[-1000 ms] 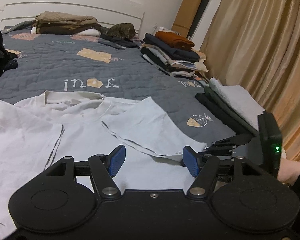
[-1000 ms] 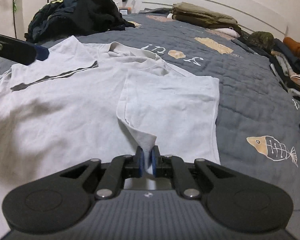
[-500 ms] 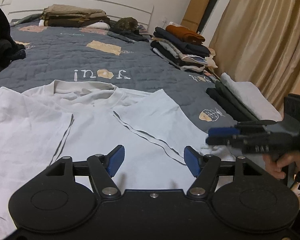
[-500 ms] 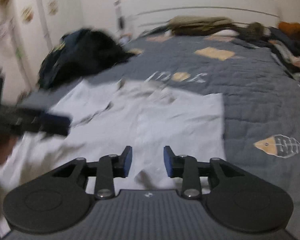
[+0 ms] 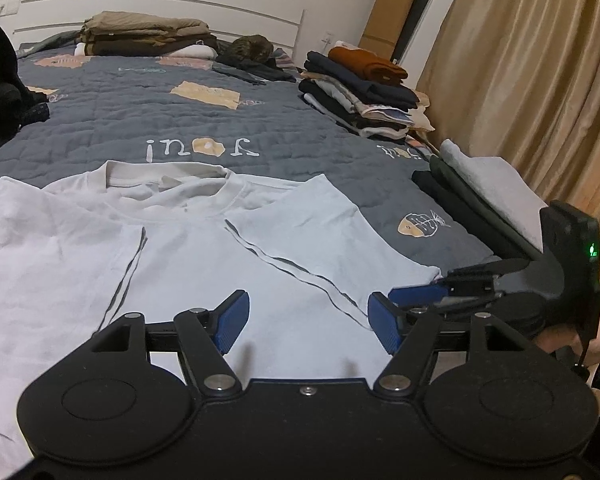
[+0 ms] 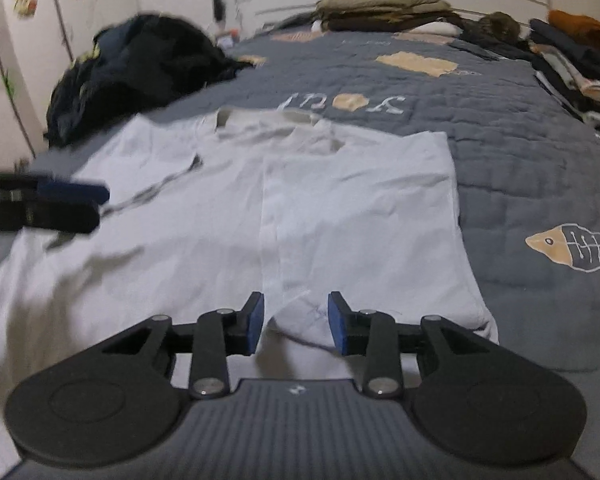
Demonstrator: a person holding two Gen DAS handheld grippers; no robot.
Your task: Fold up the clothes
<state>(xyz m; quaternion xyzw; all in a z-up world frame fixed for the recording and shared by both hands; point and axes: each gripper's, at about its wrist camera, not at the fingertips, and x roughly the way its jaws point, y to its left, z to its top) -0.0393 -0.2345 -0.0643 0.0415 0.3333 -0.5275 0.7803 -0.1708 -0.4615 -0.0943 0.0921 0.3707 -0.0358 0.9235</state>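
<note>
A white T-shirt lies flat on the grey quilt (both sleeves folded in), left gripper and right gripper spread empty; pinching the hem corners evenly should keep the next fold square.

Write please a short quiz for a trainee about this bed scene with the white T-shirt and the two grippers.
1. True or false: the right gripper is shut on the white T-shirt.
2. Which sleeves lie folded inward? A one, B both, C none.
3. Fill in: the left gripper is ____.

Key: 1 false, it is open with a fabric corner between the pads. 2 B. 3 open.
</note>
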